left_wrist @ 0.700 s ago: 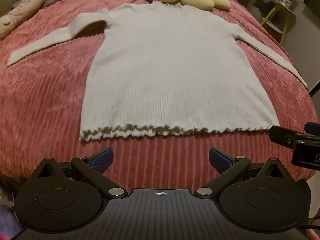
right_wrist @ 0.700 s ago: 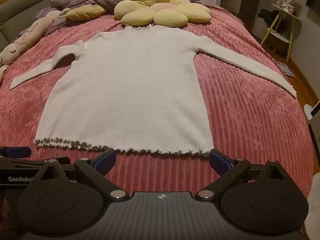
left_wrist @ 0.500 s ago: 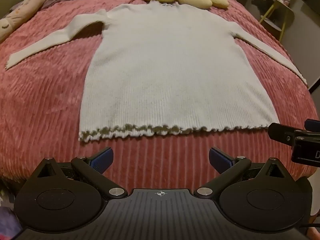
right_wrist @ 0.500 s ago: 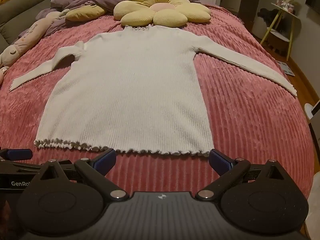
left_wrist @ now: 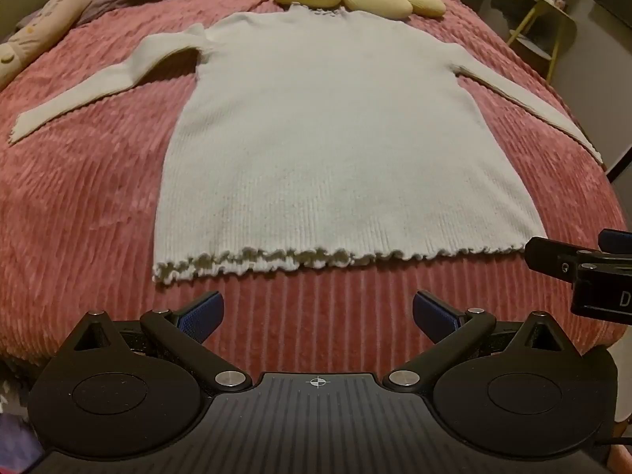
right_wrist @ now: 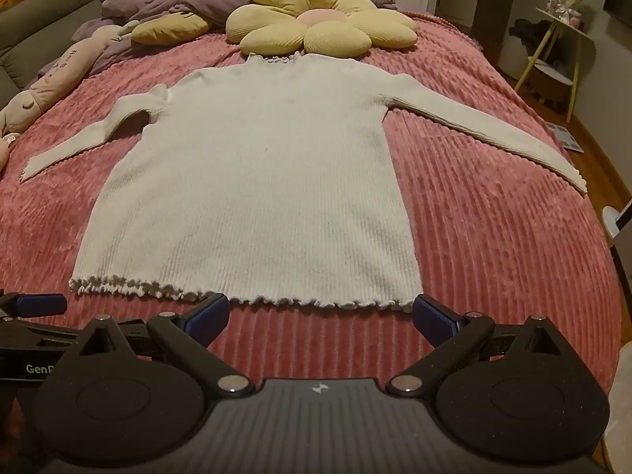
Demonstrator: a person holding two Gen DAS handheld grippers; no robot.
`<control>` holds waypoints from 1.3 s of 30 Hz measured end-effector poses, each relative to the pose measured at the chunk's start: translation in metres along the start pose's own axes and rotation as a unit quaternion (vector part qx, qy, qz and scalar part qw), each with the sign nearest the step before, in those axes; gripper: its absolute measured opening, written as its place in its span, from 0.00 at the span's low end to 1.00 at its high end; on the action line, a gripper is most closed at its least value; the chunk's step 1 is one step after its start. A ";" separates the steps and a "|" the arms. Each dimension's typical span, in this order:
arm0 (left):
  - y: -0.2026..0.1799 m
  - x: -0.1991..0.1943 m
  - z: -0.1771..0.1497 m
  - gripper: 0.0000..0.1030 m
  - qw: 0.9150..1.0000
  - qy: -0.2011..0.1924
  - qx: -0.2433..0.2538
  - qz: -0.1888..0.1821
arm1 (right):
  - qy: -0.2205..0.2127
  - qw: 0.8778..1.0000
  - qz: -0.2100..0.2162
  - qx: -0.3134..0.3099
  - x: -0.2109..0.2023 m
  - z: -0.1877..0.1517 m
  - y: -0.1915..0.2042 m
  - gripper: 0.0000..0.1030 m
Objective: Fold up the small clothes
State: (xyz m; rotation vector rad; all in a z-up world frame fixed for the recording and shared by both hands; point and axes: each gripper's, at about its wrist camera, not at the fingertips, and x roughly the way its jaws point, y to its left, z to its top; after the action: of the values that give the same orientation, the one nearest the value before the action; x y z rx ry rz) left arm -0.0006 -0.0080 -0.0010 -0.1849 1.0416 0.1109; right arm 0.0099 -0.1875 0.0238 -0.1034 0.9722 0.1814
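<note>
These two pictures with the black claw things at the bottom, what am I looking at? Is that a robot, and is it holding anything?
No robot: a person holds a two-finger gripper in each hand, and each carries a wide-angle camera looking along its fingers. One picture comes from the left gripper, the other from the right gripper. The blue-tipped black fingers are its jaws; both pairs stand wide open and hold nothing. Each camera also catches the other gripper at its edge. Ahead, a white ribbed sweater lies flat on a pink bedspread, both sleeves spread out, its frilly hem nearest the grippers. A yellow flower cushion sits just beyond the collar. Folding has not begun.
</note>
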 end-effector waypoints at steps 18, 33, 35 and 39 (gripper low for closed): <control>-0.002 0.001 -0.002 1.00 1.000 -0.001 0.002 -0.001 | -0.008 1.000 0.006 -0.004 -0.002 0.000 0.001 0.96; -0.003 -0.001 0.000 1.00 1.000 -0.001 0.002 -0.004 | -0.011 1.000 0.008 -0.006 -0.004 -0.001 0.003 0.96; -0.003 -0.001 0.000 1.00 1.000 0.000 0.002 -0.004 | -0.012 1.000 0.008 -0.006 -0.004 -0.001 0.003 0.96; -0.002 0.000 0.000 1.00 1.000 0.001 0.000 -0.005 | -0.013 1.000 0.009 -0.006 -0.004 -0.001 0.003 0.96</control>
State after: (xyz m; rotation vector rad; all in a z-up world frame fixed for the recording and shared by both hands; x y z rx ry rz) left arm -0.0003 -0.0104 -0.0006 -0.1900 1.0432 0.1010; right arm 0.0063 -0.1854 0.0268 -0.1025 0.9475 0.2046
